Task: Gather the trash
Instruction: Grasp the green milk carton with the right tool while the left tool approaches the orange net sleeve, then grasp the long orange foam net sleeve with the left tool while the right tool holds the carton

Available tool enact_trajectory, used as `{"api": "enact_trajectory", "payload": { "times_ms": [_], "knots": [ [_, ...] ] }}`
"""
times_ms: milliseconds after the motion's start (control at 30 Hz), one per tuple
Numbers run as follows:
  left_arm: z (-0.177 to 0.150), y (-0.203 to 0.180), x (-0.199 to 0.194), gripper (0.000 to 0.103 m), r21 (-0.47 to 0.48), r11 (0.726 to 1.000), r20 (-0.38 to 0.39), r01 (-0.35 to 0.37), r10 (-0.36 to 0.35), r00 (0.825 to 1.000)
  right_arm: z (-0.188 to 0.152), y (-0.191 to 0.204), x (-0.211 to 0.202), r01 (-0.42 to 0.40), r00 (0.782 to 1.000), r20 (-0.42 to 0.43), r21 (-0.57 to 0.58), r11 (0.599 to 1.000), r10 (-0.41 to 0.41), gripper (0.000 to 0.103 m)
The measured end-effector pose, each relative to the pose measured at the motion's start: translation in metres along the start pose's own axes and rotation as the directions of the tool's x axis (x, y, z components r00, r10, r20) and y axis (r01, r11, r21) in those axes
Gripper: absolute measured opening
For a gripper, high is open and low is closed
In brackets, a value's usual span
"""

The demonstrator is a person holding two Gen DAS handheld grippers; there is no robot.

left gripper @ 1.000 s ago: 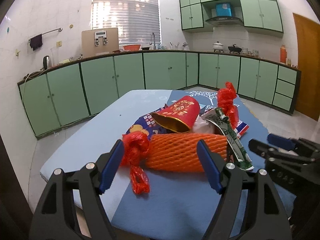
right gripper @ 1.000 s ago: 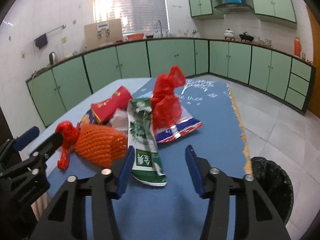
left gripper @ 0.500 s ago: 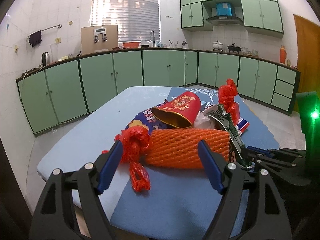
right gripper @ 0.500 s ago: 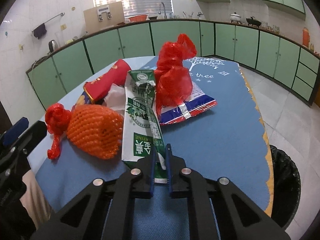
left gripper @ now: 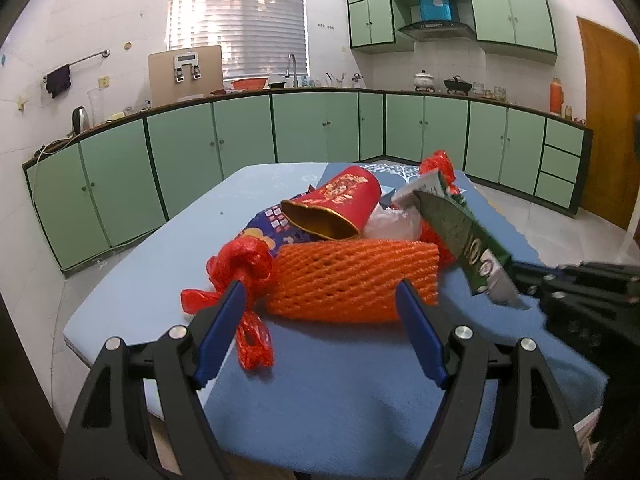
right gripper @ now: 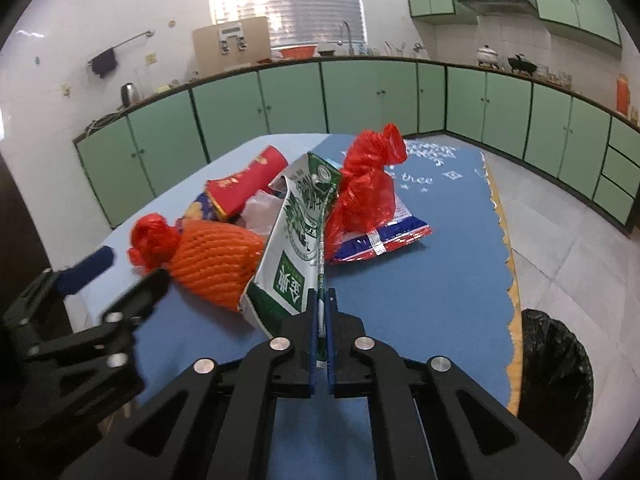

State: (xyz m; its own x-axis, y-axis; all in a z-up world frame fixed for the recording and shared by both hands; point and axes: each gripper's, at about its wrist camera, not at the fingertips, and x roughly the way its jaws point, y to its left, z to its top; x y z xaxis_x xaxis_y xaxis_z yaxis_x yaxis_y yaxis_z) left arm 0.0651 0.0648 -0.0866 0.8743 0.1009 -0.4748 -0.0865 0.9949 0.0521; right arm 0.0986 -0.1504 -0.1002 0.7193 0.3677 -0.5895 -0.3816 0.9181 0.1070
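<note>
One flattened green-and-white carton [right gripper: 298,256] is rising at a slant in the centre of the right wrist view, its lower edge pinched between the blue pads of the right gripper [right gripper: 321,330], whose jaws are clenching tight on it; its printed face is creased and its open bottom is gaping. Around it on the blue table [right gripper: 420,288] are lying one orange foam net sleeve [right gripper: 216,268], two knotted red plastic bags, one [right gripper: 366,188] at upper centre and one [right gripper: 152,240] at the left, one red paper cup [right gripper: 244,184] tipped on its side, and one red, white and blue snack wrapper [right gripper: 384,236]. In the left wrist view the left gripper [left gripper: 320,332] is hovering at lower centre, jaws spread wide and gripping nothing, the sleeve just beyond its tips. One black-lined bin [right gripper: 556,380] is sitting on the floor at lower right.
</note>
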Motion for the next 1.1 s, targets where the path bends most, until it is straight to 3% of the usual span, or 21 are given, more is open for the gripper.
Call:
{"api": "enact_trajectory", "payload": {
  "times_ms": [233,567,800,867,967,1100],
  "knots": [
    [-0.001,-0.004,0.001,0.075,0.002,1.000,0.001,0.006,-0.006,1.000,0.000,-0.004,-0.027,0.016,0.999,0.043,-0.018,1.000,-0.015,0.004],
    [0.006,-0.043,0.010,0.078,-0.004,0.999,0.015,0.034,-0.034,0.999,-0.010,-0.035,-0.044,0.131,0.989,0.058,0.033,0.991,-0.132,0.004],
    [0.010,-0.062,0.030,0.078,-0.004,1.000,-0.012,-0.009,0.008,1.000,-0.016,-0.055,-0.049,0.164,0.984,0.057,0.071,0.984,-0.169,0.004],
    [0.009,-0.064,0.035,0.076,-0.005,0.998,-0.024,-0.058,0.057,0.998,-0.019,-0.061,-0.051,0.169,0.983,0.057,0.081,0.982,-0.174,0.004],
    [0.007,-0.061,0.040,0.067,-0.019,0.996,-0.054,-0.087,0.086,0.995,-0.020,-0.066,-0.052,0.171,0.982,0.059,0.091,0.981,-0.177,0.004],
    [0.005,-0.052,0.041,0.045,-0.044,0.996,-0.077,-0.080,0.077,0.994,-0.021,-0.068,-0.052,0.171,0.982,0.060,0.100,0.980,-0.178,0.004]
  ]
}}
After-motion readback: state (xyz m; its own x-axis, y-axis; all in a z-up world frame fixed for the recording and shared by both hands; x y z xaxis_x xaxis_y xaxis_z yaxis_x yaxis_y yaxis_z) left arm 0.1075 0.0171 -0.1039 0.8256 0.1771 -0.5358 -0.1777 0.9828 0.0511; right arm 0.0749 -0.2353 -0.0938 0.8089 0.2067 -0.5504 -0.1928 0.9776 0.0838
